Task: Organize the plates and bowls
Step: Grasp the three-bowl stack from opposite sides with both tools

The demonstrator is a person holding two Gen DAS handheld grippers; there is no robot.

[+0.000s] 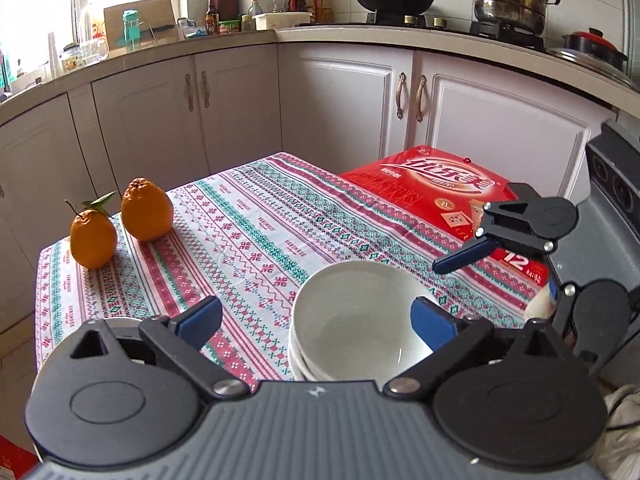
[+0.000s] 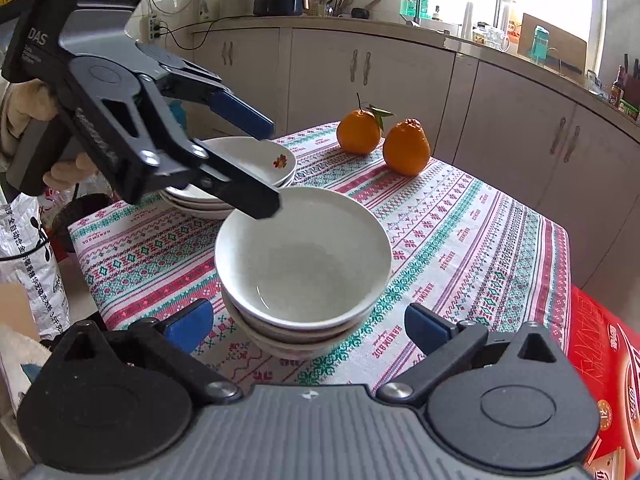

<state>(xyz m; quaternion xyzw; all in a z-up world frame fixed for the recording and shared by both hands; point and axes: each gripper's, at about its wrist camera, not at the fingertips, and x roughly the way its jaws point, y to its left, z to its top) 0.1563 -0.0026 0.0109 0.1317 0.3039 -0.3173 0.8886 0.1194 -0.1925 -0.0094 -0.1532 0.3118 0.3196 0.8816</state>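
Both grippers are spread wide and empty: the left gripper (image 1: 316, 320) is seen just behind the stacked bowls (image 2: 302, 264), the right gripper (image 2: 308, 326) directly before them; plates (image 2: 240, 168) lie far-left.

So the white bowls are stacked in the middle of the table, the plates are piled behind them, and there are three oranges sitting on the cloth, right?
Nearly. The oranges are wrong: there are two, not three, one with a leafy stem and one bumpy-topped, as the right wrist view shows. The rest holds: the white bowls are stacked on the table, and the plates are piled behind them.
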